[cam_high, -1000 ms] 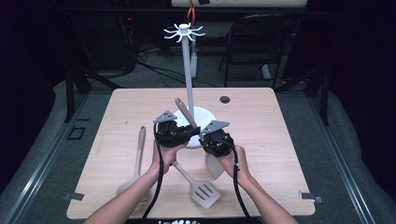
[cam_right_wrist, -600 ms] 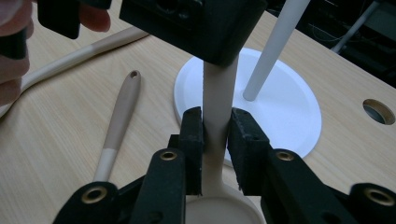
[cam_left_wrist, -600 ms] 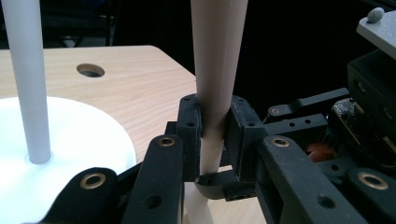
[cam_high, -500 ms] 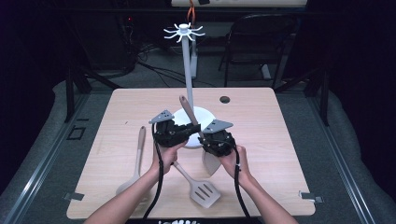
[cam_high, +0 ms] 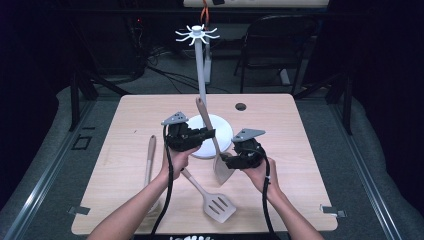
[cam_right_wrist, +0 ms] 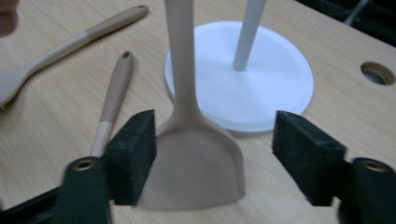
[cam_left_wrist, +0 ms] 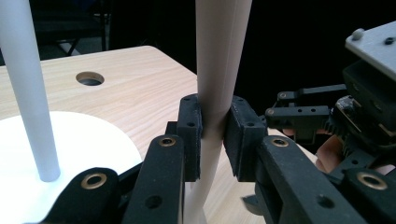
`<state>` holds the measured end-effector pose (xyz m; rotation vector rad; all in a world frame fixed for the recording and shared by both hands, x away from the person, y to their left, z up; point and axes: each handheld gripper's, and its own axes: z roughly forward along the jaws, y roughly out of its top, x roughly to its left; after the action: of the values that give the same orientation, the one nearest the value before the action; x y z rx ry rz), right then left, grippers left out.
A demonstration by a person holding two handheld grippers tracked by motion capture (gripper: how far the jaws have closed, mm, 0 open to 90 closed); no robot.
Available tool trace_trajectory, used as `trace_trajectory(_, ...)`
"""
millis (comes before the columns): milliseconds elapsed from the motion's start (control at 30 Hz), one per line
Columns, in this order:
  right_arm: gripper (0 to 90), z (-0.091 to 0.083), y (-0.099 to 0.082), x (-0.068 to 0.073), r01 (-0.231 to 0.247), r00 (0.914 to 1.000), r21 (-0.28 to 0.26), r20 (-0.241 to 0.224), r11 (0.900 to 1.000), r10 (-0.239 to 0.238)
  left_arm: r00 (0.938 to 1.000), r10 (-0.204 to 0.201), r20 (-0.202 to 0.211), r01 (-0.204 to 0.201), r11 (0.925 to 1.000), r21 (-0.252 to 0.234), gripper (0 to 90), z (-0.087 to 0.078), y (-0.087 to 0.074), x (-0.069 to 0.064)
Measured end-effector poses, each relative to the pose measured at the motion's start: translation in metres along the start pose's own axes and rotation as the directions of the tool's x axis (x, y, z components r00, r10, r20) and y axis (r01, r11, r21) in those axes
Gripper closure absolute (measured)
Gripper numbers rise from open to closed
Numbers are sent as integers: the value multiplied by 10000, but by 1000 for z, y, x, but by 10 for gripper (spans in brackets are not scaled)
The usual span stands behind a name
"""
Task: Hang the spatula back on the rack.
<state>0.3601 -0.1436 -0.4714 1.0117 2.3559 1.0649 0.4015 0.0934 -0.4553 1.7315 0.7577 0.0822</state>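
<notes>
A beige spatula (cam_high: 221,171) stands nearly upright over the table, blade down. My left gripper (cam_high: 210,134) is shut on its handle (cam_left_wrist: 219,70), with both pads (cam_left_wrist: 190,126) pressed against the shaft. My right gripper (cam_high: 227,161) is level with the blade (cam_right_wrist: 196,163). Its jaws have just been opening and now stand wide. The blade lies between them, and the right pad (cam_right_wrist: 303,149) is well off it. Just behind is the white hook stand (cam_high: 201,70) on its round base (cam_high: 222,131).
A slotted spatula (cam_high: 215,202) lies on the table near the front edge, its handle (cam_right_wrist: 114,98) running up between my hands. A wooden spoon (cam_high: 150,155) lies at the left. A round cable hole (cam_high: 241,106) sits in the tabletop behind the stand's base.
My right gripper has opened off the spatula blade and shifted a little to the right. The left gripper keeps its hold on the handle, and the spatula stands more upright.
</notes>
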Motion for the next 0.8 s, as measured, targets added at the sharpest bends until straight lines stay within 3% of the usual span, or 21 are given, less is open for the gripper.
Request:
trace_trajectory(167,170,-8,-5,-9,-283,9995,24,-120,9996,283,9995,303,-96,-303,9995,6,770,-1,7,0)
trace_trajectory(433,99,-18,-16,-22,-653,9974,354,-269,9972,662,9970,761,-108,-759,9970,161,770,-4,22,2)
trace_trajectory(633,85,-24,-32,-29,-654,9977,837,-125,9943,667,9945,1043,-53,-1041,9941,318,770,-3,31,4)
trace_trajectory(800,80,-30,-47,-39,-973,9951,1066,-54,9895,984,9913,1319,18,-1318,9904,421,770,-2,38,6)
